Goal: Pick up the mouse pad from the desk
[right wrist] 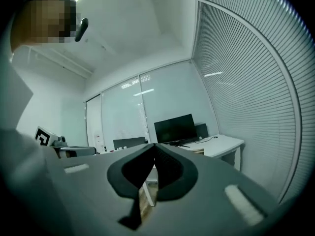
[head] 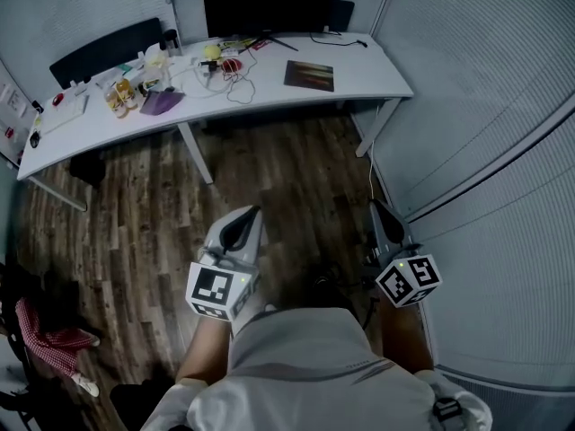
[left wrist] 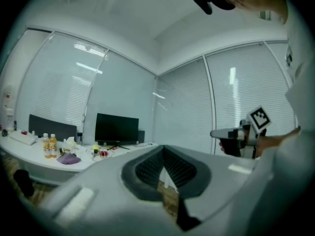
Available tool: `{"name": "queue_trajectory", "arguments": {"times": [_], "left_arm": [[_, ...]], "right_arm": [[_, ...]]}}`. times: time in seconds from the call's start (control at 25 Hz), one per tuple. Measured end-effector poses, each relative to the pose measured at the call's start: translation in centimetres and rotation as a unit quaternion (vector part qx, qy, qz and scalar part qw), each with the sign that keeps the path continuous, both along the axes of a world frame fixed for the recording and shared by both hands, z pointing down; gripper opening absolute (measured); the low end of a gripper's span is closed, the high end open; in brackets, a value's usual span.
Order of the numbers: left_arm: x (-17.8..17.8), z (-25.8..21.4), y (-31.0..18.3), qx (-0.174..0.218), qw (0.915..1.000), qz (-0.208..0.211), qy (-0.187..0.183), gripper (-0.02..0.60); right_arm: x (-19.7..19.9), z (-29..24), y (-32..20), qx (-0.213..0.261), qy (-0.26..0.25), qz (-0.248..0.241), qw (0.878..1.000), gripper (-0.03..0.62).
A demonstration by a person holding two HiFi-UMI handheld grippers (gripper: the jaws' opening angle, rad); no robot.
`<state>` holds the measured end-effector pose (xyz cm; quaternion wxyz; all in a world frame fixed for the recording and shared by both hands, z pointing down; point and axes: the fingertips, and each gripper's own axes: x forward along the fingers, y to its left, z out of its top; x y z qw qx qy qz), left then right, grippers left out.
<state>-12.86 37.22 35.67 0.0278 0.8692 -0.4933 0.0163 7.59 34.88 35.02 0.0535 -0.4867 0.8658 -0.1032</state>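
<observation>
A dark rectangular mouse pad (head: 309, 74) lies flat on the white desk (head: 359, 83), toward its right end, in front of the black monitor (head: 267, 1). My left gripper (head: 246, 215) is held level over the wooden floor, well short of the desk, shut with nothing in it. My right gripper (head: 381, 210) hovers level on the right, near the blinds, also shut and empty. In the left gripper view the left gripper's (left wrist: 164, 149) jaws meet, with the monitor (left wrist: 116, 129) far off. The right gripper view shows the right gripper (right wrist: 153, 146) shut, facing the distant desk (right wrist: 224, 143).
Bottles (head: 119, 95), a purple cloth (head: 162, 102), cables (head: 235, 81) and small clutter cover the desk's left half. A black chair (head: 106, 50) stands behind it. Desk legs (head: 194, 152) reach the wooden floor (head: 287, 182). Blinds (head: 503, 88) close off the right side.
</observation>
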Motion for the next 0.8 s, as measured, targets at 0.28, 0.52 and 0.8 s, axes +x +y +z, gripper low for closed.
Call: {"name": "queue_trajectory", "arguments": {"times": [0.28, 0.52, 0.8], "left_arm": [[-1.4, 0.4, -5.8, -0.005, 0.9998, -0.018, 0.006, 0.002], [-1.4, 0.9, -12.5, -0.012, 0.9989, -0.046, 0.004, 0.002], [3.7, -0.6, -22.8, -0.005, 0.9985, -0.054, -0.010, 0.003]], "right_arm": [[-1.0, 0.6, -6.1, -0.012, -0.006, -0.012, 1.000, 0.006], [-0.7, 1.2, -14.2, -0.022, 0.002, -0.029, 0.999, 0.006], [4.0, 0.3, -24.9, -0.011, 0.012, -0.036, 0.999, 0.006]]}}
